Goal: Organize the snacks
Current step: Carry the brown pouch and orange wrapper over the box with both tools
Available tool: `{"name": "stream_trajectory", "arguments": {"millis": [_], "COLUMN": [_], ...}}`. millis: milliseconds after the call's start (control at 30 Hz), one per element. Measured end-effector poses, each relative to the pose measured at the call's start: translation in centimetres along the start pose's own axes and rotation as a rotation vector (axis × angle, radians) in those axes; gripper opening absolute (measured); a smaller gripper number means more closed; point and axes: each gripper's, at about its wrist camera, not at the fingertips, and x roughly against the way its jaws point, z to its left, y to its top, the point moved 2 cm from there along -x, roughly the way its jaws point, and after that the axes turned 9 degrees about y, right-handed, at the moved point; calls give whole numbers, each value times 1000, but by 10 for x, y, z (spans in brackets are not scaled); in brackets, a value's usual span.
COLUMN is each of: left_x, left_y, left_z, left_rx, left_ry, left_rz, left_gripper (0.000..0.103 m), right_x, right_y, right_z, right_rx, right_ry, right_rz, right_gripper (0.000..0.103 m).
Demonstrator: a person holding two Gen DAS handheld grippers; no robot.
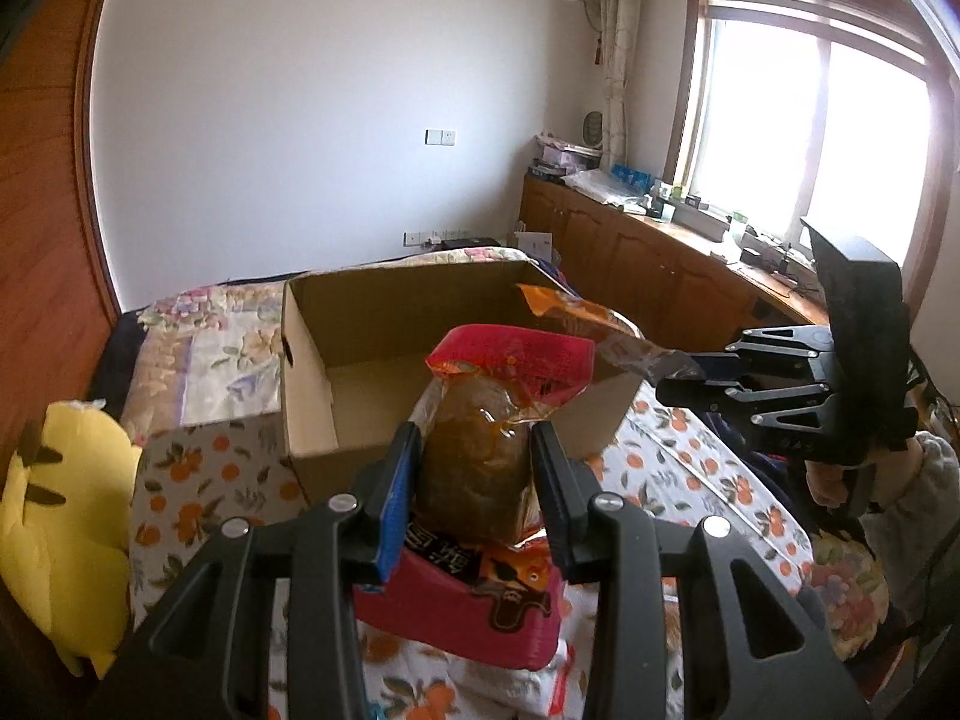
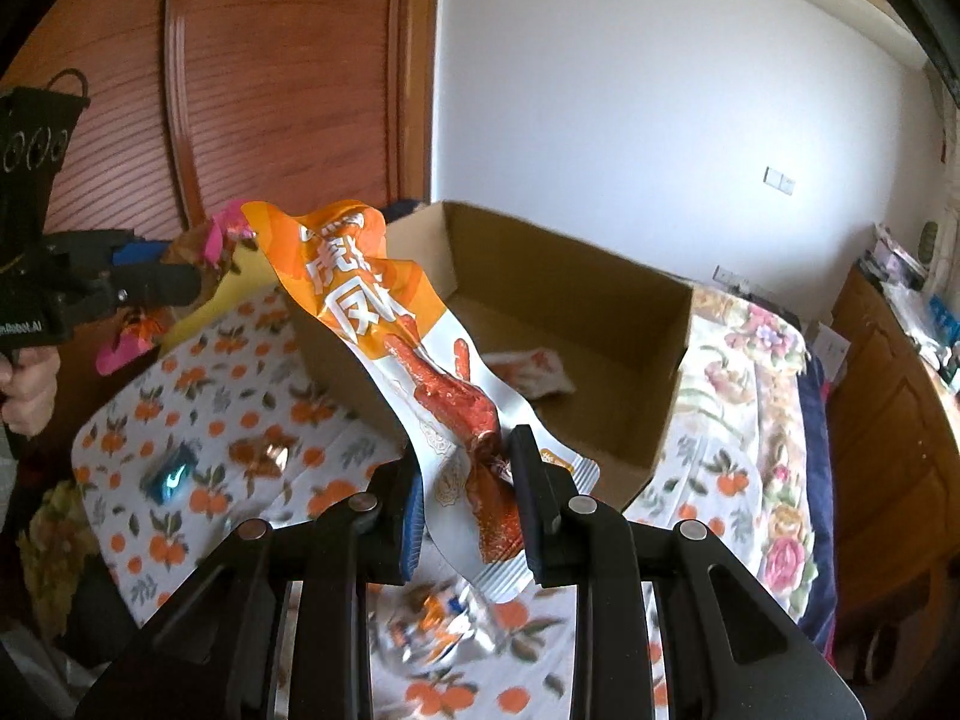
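Tongs grip snacks: left tongs (image 1: 474, 468) a red packet (image 1: 480, 450), right tongs (image 2: 465, 498) an orange packet (image 2: 420, 360); cardboard box (image 2: 600, 300) ahead.

The right gripper (image 2: 465, 501) clamps an orange-and-white foil snack packet (image 2: 420, 354) printed with a red chicken foot, held up before an open brown cardboard box (image 2: 600, 294) on an orange-patterned white bedsheet (image 2: 198, 372). A small white packet (image 2: 531, 372) lies inside; at left, the left gripper (image 2: 174, 276) grips a pink-edged pouch (image 2: 219, 240).
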Motion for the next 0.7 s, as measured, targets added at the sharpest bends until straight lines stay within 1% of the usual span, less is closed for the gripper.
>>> {"name": "stream_trajectory", "arguments": {"millis": [200, 433, 700], "left_x": [-36, -81, -123], "left_y": [23, 45, 42], "left_z": [7, 21, 29], "left_rx": [-14, 0, 12], "left_ry": [18, 23, 38], "left_rz": [3, 18, 60], "left_gripper": [36, 37, 37], "right_x": [-17, -49, -84], "right_y": [18, 23, 23], "right_z": [-28, -57, -78], "right_rx": [-6, -39, -61], "right_ry": [0, 7, 29], "right_rz": [-11, -6, 16], "right_gripper": [25, 24, 25]}}
